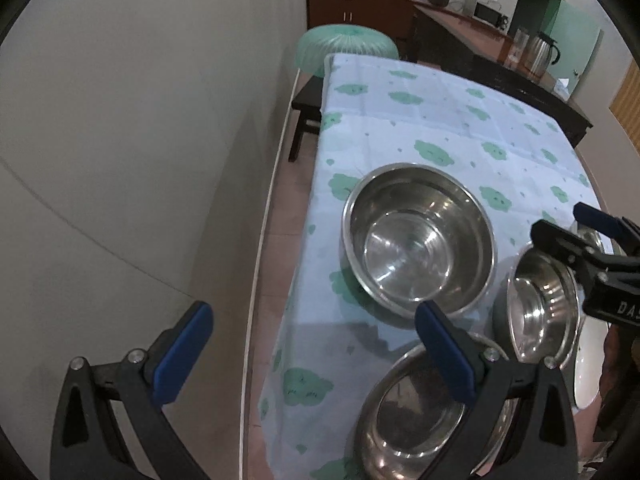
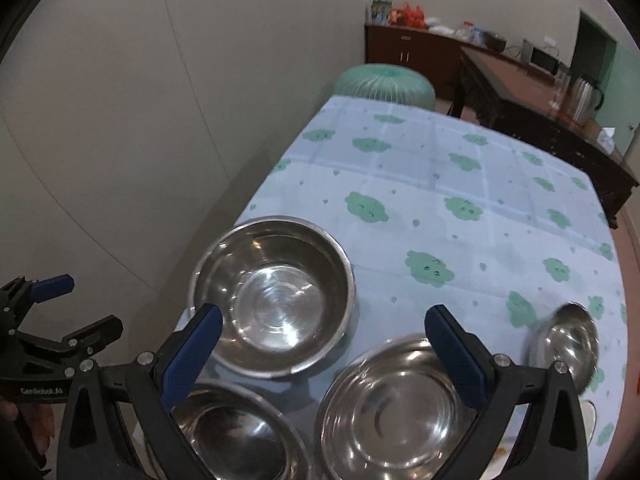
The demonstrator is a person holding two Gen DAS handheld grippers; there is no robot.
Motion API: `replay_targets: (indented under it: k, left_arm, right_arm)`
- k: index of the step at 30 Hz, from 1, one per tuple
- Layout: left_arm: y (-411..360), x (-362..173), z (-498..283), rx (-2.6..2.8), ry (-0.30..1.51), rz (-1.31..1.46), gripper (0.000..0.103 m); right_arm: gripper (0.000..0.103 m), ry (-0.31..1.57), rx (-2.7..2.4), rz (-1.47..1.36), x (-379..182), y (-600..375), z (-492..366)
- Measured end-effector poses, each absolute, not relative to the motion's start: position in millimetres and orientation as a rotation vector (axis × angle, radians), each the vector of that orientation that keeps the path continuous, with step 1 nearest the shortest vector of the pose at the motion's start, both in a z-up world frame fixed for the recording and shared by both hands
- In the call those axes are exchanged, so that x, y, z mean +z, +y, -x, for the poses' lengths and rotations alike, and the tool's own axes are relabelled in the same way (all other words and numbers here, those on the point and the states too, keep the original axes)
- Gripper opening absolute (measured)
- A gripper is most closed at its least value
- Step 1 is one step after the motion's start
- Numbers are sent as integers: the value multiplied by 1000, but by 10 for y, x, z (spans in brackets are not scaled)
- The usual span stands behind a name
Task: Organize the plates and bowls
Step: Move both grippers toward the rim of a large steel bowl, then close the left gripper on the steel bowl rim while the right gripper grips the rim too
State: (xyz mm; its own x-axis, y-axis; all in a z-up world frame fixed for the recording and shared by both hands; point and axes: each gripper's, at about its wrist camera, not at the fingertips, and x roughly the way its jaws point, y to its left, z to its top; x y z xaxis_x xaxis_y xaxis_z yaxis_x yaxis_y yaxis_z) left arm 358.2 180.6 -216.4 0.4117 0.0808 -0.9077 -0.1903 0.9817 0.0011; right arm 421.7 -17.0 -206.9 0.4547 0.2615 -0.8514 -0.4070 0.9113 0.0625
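A large steel bowl (image 1: 418,236) (image 2: 274,296) stands near the table's left edge. A second steel bowl (image 1: 404,412) (image 2: 236,436) sits at the near edge under my left gripper (image 1: 316,356), which is open and empty, half over the floor. A third steel bowl (image 1: 540,308) (image 2: 394,408) lies below my right gripper (image 2: 324,354) (image 1: 572,232), which is open and empty. A small steel bowl (image 2: 566,344) is at the right. A white dish (image 1: 588,360) shows at the right edge.
The table has a light blue cloth with green clouds (image 2: 460,184). A green stool (image 2: 384,84) stands at its far end. A dark sideboard (image 2: 540,112) with a kettle runs along the right. A wall (image 1: 140,160) is close on the left.
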Motion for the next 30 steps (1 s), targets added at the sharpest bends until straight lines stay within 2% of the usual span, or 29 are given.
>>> replay_targets:
  k: [5,9,14,20,22,25,26,30]
  left_arm:
    - [1747,-2352,-3882,163,1169,112,102]
    - [1763,-2560,-4098,157,1226,149,95]
    - [1812,-2744,-4222,173,1265,161,89]
    - [1847,-2938,-4320,154,1317,207,73]
    - [1835,-2970,-4336,145,1327,209,62]
    - [1820,-3035,-4365,140,1342,216,52]
    - [1823,-3050,-4365,140,1348,219,50]
    - [1791,-3137,-4387,135,1372,225,41]
  right_arm:
    - [100,1063,438,166,-2302,-118,-4503]
    - [85,1116,448,174,-2511,-89,-4708]
    - [84,1169,452,189,-2720,-39,-4898]
    - [65,1245,461,192,-2940,-28,-5028]
    - [59,1260,471,193,-2989,-21,-5042]
    - [50,1286,479,191,-3066,-27,-5062]
    - [45,1295,481,188,-3090,-31,-5070]
    - [40,1326,486,196,-3170,-55,-5105]
